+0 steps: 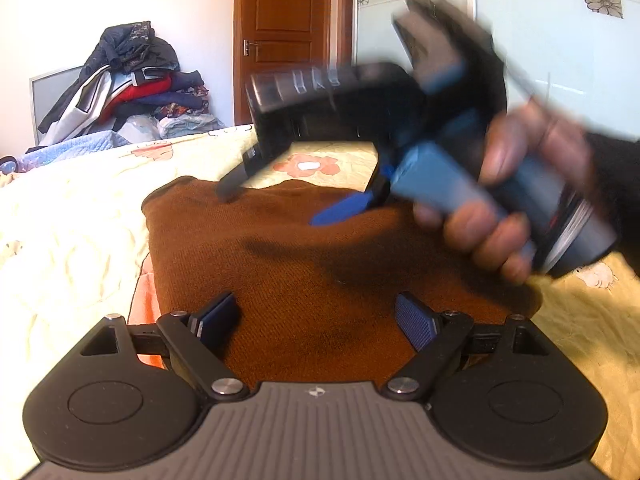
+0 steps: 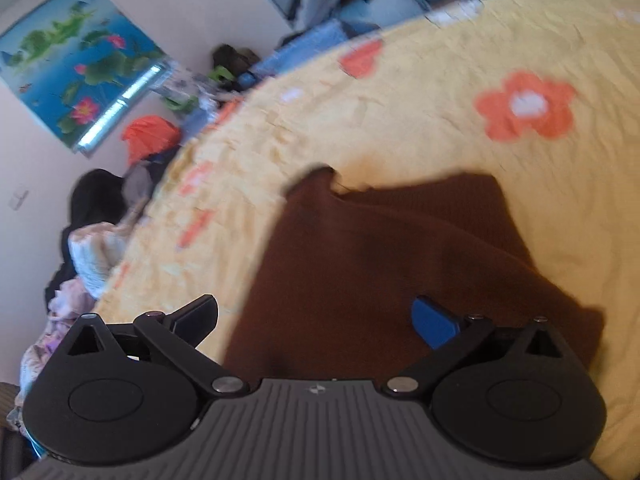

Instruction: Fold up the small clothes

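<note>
A small brown knit garment (image 1: 304, 264) lies folded flat on the yellow flowered bedspread (image 1: 72, 216). My left gripper (image 1: 318, 322) is open just above its near edge, fingers wide apart with nothing between them. My right gripper (image 1: 296, 204), held in a hand and blurred, is open over the garment's far edge. In the right wrist view the same garment (image 2: 360, 264) lies below my open right gripper (image 2: 316, 320), with the bedspread (image 2: 440, 120) around it.
A pile of clothes (image 1: 128, 84) sits at the far left by the wall. A brown wooden door (image 1: 288, 36) stands behind the bed. The right wrist view shows a lotus poster (image 2: 72, 64) and more clothes heaps (image 2: 92, 236) beside the bed.
</note>
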`<state>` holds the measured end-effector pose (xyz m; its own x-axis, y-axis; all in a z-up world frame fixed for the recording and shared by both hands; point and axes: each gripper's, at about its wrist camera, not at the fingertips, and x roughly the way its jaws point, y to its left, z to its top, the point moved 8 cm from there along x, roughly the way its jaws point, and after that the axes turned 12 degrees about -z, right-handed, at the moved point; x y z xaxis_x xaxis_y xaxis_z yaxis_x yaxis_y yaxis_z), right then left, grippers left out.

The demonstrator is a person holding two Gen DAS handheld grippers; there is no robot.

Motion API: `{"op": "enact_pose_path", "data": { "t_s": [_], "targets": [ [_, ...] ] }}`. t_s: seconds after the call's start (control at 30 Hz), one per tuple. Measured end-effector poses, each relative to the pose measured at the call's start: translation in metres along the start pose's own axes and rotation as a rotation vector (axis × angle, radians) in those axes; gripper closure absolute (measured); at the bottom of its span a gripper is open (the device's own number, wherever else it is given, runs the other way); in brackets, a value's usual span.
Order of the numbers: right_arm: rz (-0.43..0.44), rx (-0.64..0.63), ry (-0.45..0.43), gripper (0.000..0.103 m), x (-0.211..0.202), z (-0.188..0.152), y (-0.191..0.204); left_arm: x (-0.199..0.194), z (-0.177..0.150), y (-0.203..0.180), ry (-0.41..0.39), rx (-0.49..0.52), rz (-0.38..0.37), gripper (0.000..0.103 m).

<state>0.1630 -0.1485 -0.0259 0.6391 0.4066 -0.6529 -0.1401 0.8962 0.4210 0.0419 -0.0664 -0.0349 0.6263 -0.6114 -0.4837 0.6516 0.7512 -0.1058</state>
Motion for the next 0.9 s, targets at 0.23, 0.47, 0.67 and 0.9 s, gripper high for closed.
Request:
{"op": "enact_pose_path", "data": {
  "t_s": [0.23, 0.47, 0.67, 0.9],
  "targets": [
    [0.032, -0.059, -0.052, 0.0, 0.002, 0.0, 0.001, 0.0, 0.0, -0.001, -0.003, 0.01, 0.015, 0.015],
    [0.038, 0.033, -0.136, 0.0, -0.088, -0.013, -0.005, -0.058, -0.012, 0.024, -0.062, -0.244, -0.009, 0.015],
    [-0.1, 0.159, -0.082, 0.0, -0.118, -0.067, -0.067, -0.06, -0.031, 0.066, -0.048, -0.67, -0.156, 0.016],
    [0.08, 0.185, 0.08, 0.062, -0.091, -0.104, -0.05, -0.027, -0.036, 0.068, 0.071, -0.876, -0.292, 0.073]
  ]
}}
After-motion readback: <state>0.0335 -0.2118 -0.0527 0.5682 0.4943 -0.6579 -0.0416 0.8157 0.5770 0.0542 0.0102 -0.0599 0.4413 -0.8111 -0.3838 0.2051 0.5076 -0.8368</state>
